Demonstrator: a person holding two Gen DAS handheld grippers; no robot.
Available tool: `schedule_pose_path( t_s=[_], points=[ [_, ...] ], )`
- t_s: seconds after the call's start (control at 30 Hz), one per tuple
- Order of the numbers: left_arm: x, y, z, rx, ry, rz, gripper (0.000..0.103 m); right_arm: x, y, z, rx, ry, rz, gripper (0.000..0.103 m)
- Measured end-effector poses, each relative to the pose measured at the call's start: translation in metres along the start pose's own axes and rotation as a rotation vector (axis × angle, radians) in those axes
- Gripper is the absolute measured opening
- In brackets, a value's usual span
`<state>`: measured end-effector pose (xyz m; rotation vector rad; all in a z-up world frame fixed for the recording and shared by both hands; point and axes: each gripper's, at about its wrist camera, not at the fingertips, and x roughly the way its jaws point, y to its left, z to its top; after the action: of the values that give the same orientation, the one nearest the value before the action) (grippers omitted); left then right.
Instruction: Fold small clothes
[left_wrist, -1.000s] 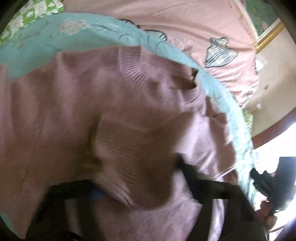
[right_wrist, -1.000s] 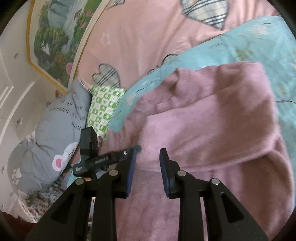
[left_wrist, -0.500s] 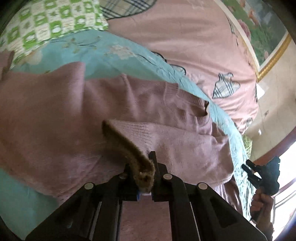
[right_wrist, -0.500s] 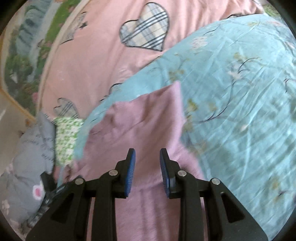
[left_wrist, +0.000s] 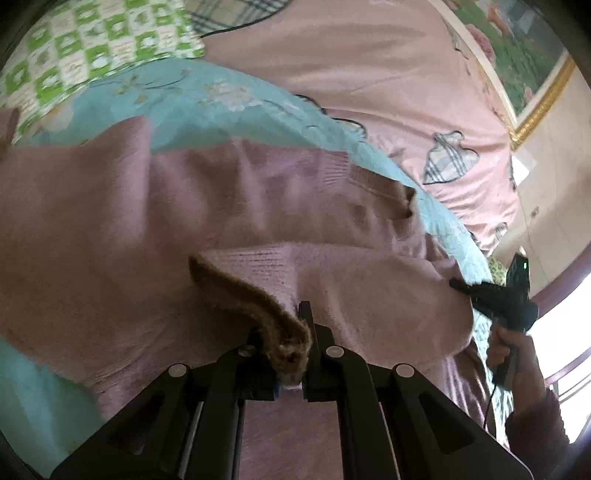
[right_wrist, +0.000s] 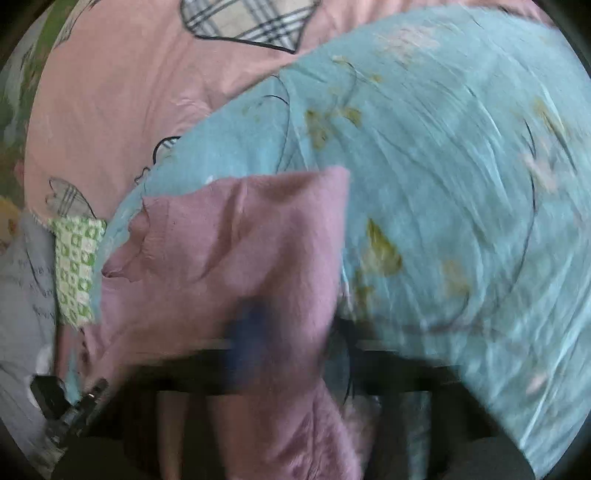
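Two claws (left_wrist: 291, 354) (right_wrist: 291, 332) pinching mauve sweater (left_wrist: 258, 229), grey pillow's (right_wrist: 22, 295) lettering unreadable

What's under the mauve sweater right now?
The mauve sweater lies on a teal floral sheet, which shows along its edges in both views. Beyond that is a pink heart-print cover. Whatever lies directly beneath the sweater's middle is covered.

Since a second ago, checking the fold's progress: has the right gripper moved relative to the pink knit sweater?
Yes. The right gripper has come down toward the right-hand edge of the pink knit sweater, nearer the blue floral sheet.
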<state>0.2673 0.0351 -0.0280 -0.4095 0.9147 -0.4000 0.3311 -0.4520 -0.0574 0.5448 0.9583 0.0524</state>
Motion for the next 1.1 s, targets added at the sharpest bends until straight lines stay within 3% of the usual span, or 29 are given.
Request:
schedule_pose_path(
  t_s=[0.17,0.4,0.57,0.63,0.73,0.87,0.9,0.97,1.1],
  points=[
    [0.01,-0.031,0.002,0.095,-0.017,-0.005,0.005,-0.027,-0.001,0.029,-0.054,-0.127,-0.068,0.008],
    [0.025,-0.007,-0.015,0.06,0.078,0.066,0.008,0.003,-0.012,0.011,-0.115,-0.054,-0.18,0.009],
    [0.002,-0.002,-0.02,0.091,0.064,0.134,0.018,-0.019,-0.008,-0.003,-0.078,-0.08,-0.202,0.028],
    [-0.011,0.001,-0.023,0.09,0.054,0.144,0.021,-0.038,0.002,-0.013,-0.09,-0.117,-0.168,0.035],
    [-0.036,0.014,-0.029,0.049,0.028,0.168,0.038,-0.063,0.019,-0.037,-0.103,-0.142,-0.074,0.052],
    [-0.07,0.045,-0.033,-0.025,-0.02,0.254,0.047,-0.077,0.042,-0.074,-0.128,-0.118,0.042,0.053],
    [-0.08,0.054,-0.032,-0.04,-0.037,0.292,0.05,-0.078,0.048,-0.084,-0.134,-0.105,0.068,0.053],
    [-0.097,0.069,-0.027,-0.038,-0.067,0.38,0.067,-0.077,0.059,-0.103,-0.148,-0.082,0.112,0.053],
    [-0.121,0.096,-0.003,-0.002,-0.105,0.571,0.076,-0.076,0.075,-0.137,-0.154,-0.053,0.17,0.053]
  ],
)
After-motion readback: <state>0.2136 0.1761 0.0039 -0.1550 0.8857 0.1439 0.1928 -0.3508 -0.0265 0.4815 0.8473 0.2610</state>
